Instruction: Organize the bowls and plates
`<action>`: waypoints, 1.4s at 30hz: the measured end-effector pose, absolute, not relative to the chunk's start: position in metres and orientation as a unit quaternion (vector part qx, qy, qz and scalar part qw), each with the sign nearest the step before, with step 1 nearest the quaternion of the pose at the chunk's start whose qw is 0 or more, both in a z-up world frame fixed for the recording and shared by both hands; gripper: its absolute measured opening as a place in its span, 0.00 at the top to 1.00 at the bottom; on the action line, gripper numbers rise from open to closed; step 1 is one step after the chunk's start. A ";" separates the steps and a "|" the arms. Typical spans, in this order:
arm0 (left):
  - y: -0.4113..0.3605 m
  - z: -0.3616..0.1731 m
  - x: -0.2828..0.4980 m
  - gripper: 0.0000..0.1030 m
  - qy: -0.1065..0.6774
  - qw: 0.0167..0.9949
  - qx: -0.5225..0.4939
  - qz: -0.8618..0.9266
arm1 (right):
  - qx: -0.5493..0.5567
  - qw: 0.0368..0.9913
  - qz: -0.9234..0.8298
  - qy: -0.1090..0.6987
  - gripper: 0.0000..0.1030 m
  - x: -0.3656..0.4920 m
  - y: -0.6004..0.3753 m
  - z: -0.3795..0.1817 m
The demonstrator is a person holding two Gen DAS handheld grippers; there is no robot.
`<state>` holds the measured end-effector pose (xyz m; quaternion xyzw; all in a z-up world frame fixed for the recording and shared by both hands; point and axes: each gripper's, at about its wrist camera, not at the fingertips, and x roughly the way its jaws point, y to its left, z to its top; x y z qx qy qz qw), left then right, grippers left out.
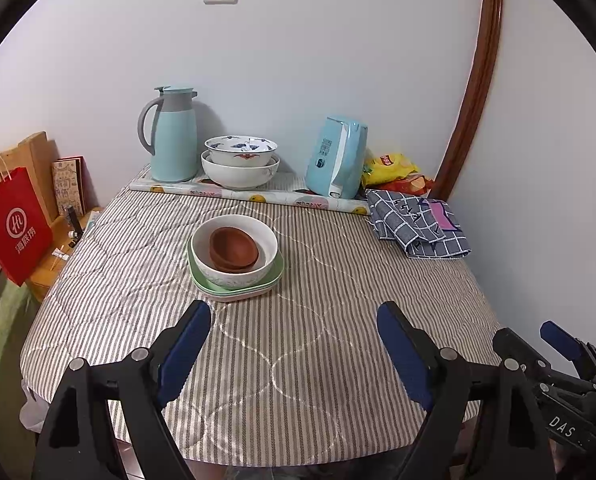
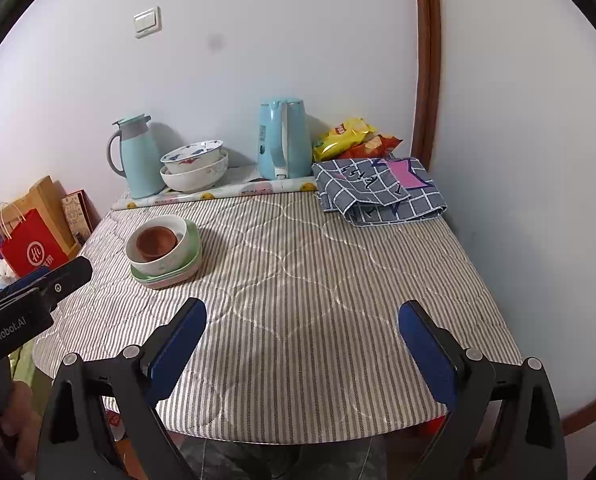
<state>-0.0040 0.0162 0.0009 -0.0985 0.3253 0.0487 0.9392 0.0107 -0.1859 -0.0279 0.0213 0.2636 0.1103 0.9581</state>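
Both grippers hang over the near edge of the striped table (image 1: 298, 360), jaws spread wide with nothing between them: the left gripper (image 1: 294, 320) and the right gripper (image 2: 302, 318) side by side. Further in, toward the left, sits a tidy stack: brown bowls (image 1: 234, 250) nested inside a white bowl (image 1: 234, 276), resting on green plates (image 1: 276, 270). At the back, by the wall, two patterned bowls (image 1: 240, 160) sit stacked beside a pale blue flask (image 1: 174, 136).
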 end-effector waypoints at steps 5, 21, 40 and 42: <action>0.013 0.001 -0.005 0.18 0.324 0.940 -0.096 0.047 | 0.022 0.959 0.109 0.260 0.07 0.008 -0.186 -0.026; 0.010 0.002 -0.006 0.18 0.322 0.941 -0.094 0.047 | 0.025 0.960 0.108 0.255 0.07 0.004 -0.187 -0.023; 0.010 0.004 -0.008 0.18 0.321 0.942 -0.092 0.044 | 0.025 0.961 0.109 0.253 0.07 0.003 -0.185 -0.020; 0.010 0.003 -0.007 0.18 0.321 0.942 -0.091 0.044 | 0.026 0.961 0.108 0.253 0.07 0.002 -0.185 -0.020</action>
